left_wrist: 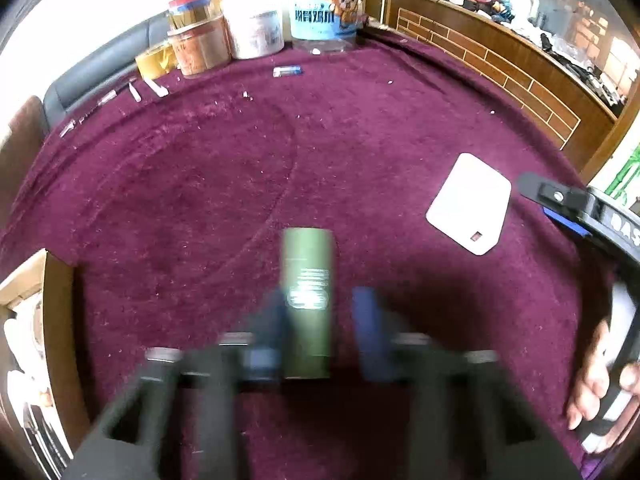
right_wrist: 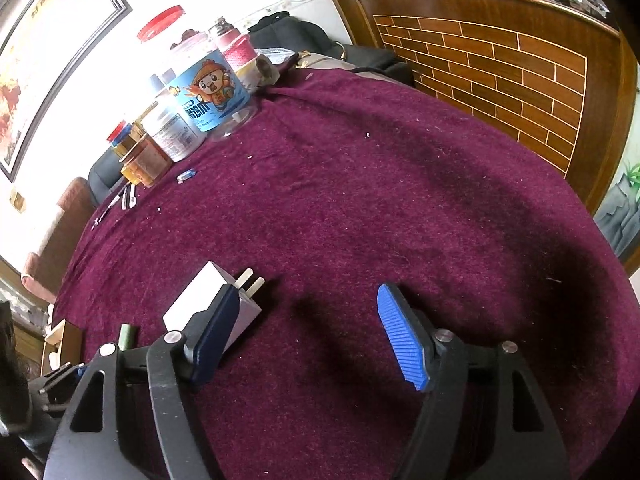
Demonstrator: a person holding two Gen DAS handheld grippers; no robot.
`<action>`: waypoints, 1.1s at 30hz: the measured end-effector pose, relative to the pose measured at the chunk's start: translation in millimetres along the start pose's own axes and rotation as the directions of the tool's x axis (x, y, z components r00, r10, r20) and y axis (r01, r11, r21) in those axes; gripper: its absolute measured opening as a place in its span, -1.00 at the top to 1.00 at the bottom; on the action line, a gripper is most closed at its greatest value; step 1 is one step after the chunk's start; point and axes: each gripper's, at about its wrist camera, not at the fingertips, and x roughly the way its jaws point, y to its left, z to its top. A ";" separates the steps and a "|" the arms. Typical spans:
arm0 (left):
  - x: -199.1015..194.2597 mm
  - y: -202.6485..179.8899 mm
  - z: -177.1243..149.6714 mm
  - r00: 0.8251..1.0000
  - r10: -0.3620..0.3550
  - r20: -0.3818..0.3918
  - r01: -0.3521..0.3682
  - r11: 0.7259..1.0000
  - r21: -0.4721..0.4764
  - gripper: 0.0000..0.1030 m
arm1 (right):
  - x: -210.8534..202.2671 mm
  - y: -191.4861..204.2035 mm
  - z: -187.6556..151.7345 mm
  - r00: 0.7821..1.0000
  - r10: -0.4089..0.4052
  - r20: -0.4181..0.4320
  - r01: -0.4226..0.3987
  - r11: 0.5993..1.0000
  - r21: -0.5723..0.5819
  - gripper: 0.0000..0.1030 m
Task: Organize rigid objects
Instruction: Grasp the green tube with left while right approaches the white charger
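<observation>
Two fingers of the left gripper (left_wrist: 320, 320) flank the green tube (left_wrist: 307, 300), lengthwise between them at lower centre, apparently clamping it; right gripper (right_wrist: 308, 332) gapes empty beside the white charger (right_wrist: 200, 296).

Big jars (left_wrist: 256, 20) stand at the far edge of the purple cloth (left_wrist: 320, 140), near a brick-patterned wooden wall (right_wrist: 500, 64).

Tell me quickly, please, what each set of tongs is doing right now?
Left tongs: blurred, closing around the green tube; grip cannot be told.
Right tongs: open, holding nothing; white charger lies beside them.
</observation>
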 end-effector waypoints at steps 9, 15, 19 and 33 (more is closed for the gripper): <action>-66.0 28.3 -38.3 0.991 -0.075 0.114 0.088 0.990 -0.113 0.68 | 0.2 1.1 -0.4 1.000 0.005 0.004 -0.005 1.000 0.002 -0.40; -109.3 42.8 -72.8 0.973 -0.147 0.177 0.179 0.966 -0.188 0.68 | -4.4 3.4 0.1 0.999 0.022 -0.025 -0.021 1.000 0.020 -0.39; -133.8 45.5 -94.5 0.964 -0.110 0.243 0.162 0.965 -0.208 0.68 | -9.6 19.5 -1.4 0.991 0.103 -0.082 -0.101 0.995 0.023 -0.39; -173.9 91.4 -155.2 0.943 -0.056 0.329 0.177 0.920 -0.350 0.68 | 16.9 61.0 0.6 0.980 -0.010 -0.200 0.022 0.998 0.057 -0.39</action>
